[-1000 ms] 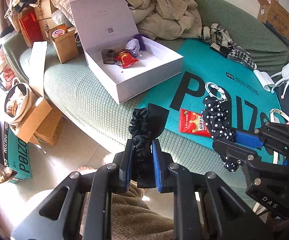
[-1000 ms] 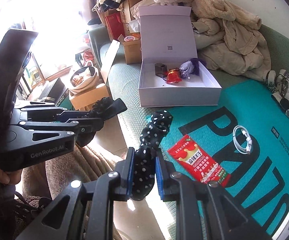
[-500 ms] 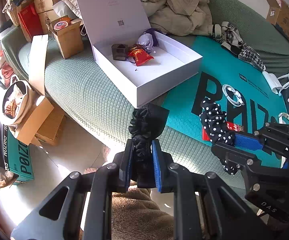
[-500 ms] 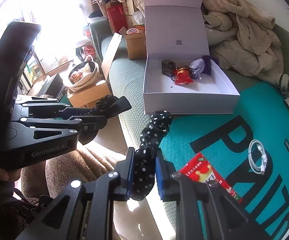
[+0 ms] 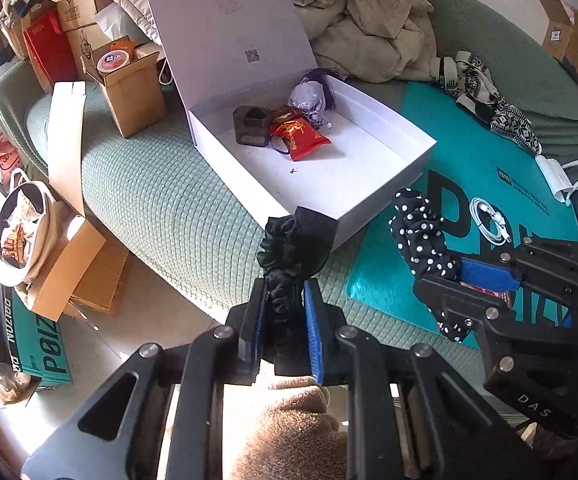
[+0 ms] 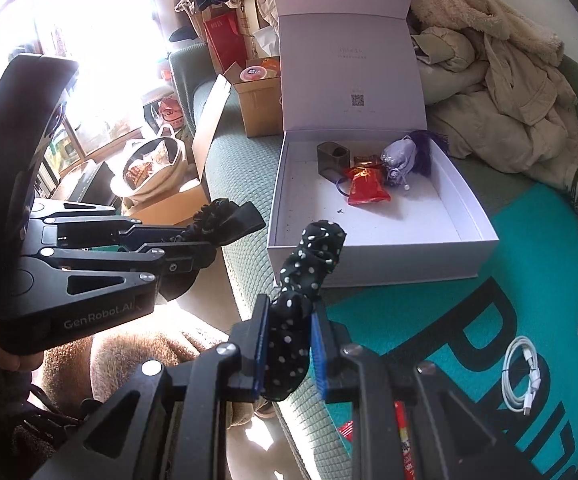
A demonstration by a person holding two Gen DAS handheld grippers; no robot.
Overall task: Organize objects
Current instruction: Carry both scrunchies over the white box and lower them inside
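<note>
Near the sofa edge, left tool (image 5: 283,300) pinches a black scrunchie (image 5: 289,248) and right tool (image 6: 289,338) a dotted scrunchie (image 6: 309,268), both before the open white box (image 6: 373,268), cable (image 6: 523,376) lying right.

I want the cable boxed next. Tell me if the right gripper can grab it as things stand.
Probably not yet. The right gripper is shut on the dotted scrunchie, so its jaws are full. The cable lies bare on the teal mat with nothing over it, so the way looks free once the scrunchie is dropped.
</note>
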